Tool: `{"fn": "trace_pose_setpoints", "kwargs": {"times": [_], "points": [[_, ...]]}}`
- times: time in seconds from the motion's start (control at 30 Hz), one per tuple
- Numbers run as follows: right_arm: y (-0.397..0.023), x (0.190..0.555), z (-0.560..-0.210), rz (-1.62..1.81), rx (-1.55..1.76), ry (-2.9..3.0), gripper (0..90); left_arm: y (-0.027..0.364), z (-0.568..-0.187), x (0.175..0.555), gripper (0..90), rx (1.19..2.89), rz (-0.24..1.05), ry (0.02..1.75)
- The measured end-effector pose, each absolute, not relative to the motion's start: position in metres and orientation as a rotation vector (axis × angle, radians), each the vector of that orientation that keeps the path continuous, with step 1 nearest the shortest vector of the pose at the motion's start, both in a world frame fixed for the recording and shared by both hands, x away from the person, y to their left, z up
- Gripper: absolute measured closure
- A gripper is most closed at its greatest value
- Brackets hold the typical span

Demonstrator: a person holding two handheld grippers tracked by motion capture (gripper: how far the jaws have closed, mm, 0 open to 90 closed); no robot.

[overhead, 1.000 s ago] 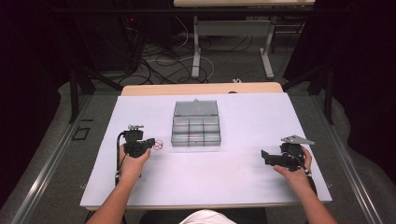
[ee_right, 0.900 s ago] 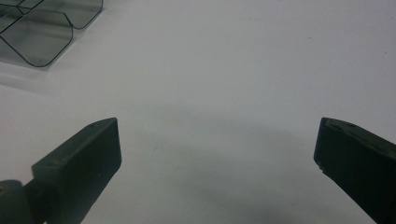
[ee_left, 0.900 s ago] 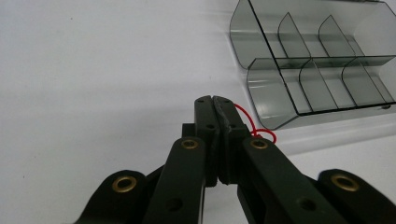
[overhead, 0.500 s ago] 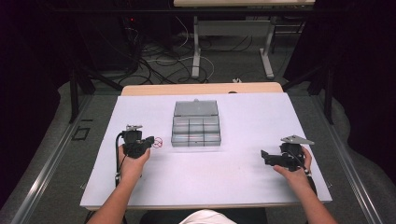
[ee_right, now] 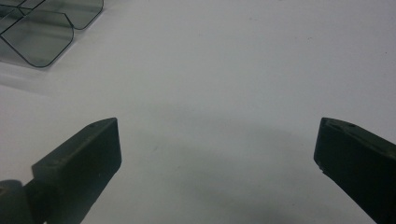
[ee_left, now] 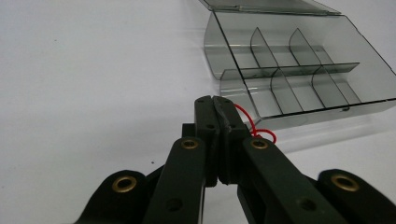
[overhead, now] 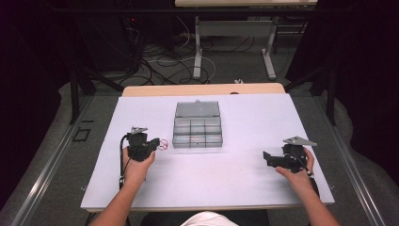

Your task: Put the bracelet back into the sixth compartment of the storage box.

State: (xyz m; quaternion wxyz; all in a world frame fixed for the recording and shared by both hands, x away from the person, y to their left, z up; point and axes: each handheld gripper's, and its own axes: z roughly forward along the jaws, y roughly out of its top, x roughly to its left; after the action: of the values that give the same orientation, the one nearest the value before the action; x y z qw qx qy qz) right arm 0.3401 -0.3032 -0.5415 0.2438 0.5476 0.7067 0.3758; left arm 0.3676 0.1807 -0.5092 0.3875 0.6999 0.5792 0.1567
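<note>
A clear grey compartment box (overhead: 197, 132) with its lid laid open behind it stands mid-table; its dividers show in the left gripper view (ee_left: 289, 74). A thin red looped thing (overhead: 163, 144), perhaps a rubber band or wire, lies just left of the box. My left gripper (overhead: 153, 144) is shut on it, and the red loop (ee_left: 256, 129) pokes out beside the closed jaws (ee_left: 215, 105). My right gripper (overhead: 267, 158) stands open low over the bare white table at the right, nothing between its jaws (ee_right: 217, 135). A corner of the box (ee_right: 42, 37) shows at the upper left.
The white table top (overhead: 244, 179) spreads around the box. A wooden strip (overhead: 202, 89) edges its far side. Beyond it are table legs and cables (overhead: 160, 61) on the floor. Metal rails (overhead: 56, 155) run along both sides.
</note>
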Motion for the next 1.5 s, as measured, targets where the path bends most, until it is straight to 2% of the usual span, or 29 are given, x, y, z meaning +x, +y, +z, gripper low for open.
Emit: {"fn": "trace_pose_setpoints", "kwargs": {"times": [0.7, 1.5], "points": [[-0.303, 0.340, -0.541, 1.026, 1.496, 1.928, 0.3, 0.159, -0.506, 0.359, 90.0, 1.829, 0.388, 1.396], [-0.303, 0.340, -0.541, 1.028, 1.496, 1.928, 0.3, 0.134, -0.497, 0.367, 89.9, 1.803, 0.379, 1.351]]}}
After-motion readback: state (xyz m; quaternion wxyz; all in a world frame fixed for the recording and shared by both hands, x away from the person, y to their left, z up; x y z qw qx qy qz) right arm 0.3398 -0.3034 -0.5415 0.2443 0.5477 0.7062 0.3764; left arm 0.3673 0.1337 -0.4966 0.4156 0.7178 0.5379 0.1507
